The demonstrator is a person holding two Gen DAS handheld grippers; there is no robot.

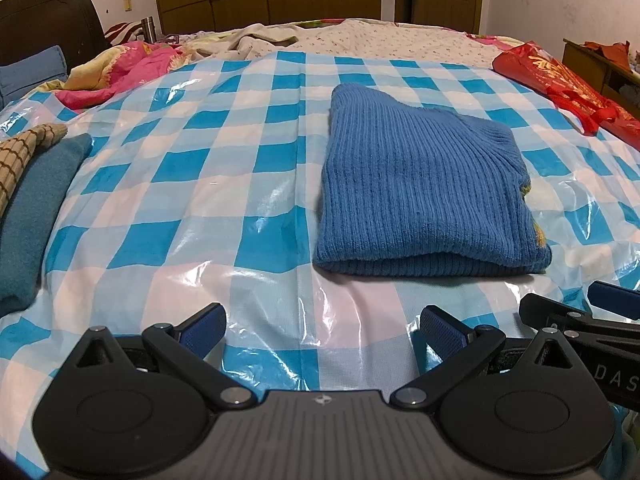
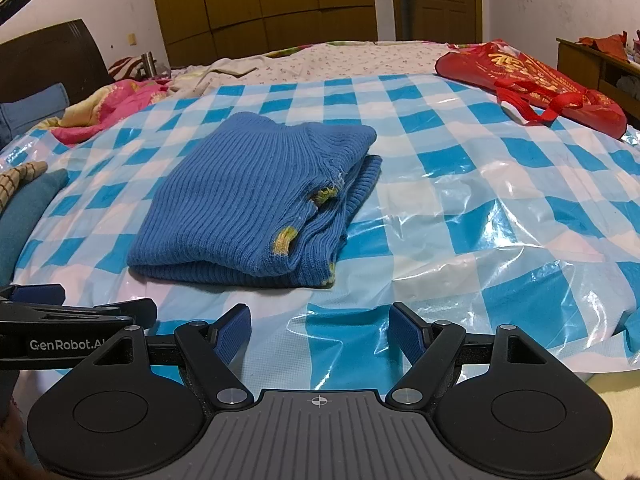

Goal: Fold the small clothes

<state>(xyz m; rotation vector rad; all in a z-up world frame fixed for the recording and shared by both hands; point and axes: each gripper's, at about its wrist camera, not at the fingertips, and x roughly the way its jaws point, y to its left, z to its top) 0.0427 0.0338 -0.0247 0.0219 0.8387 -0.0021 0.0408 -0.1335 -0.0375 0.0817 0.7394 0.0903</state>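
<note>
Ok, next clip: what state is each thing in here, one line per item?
Blue ribbed knit sweater: folded, lying flat, ungripped.
Blue-and-white checked plastic sheet: spread over the bed, wrinkled.
Red printed carrier bag: lying flat.
Teal folded cloth: stacked at the sheet's left edge.
Left gripper: open, empty.
Right gripper: open, empty.

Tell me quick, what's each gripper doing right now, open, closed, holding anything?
Left gripper: jaws open, holding nothing.
Right gripper: jaws open, holding nothing.
</note>
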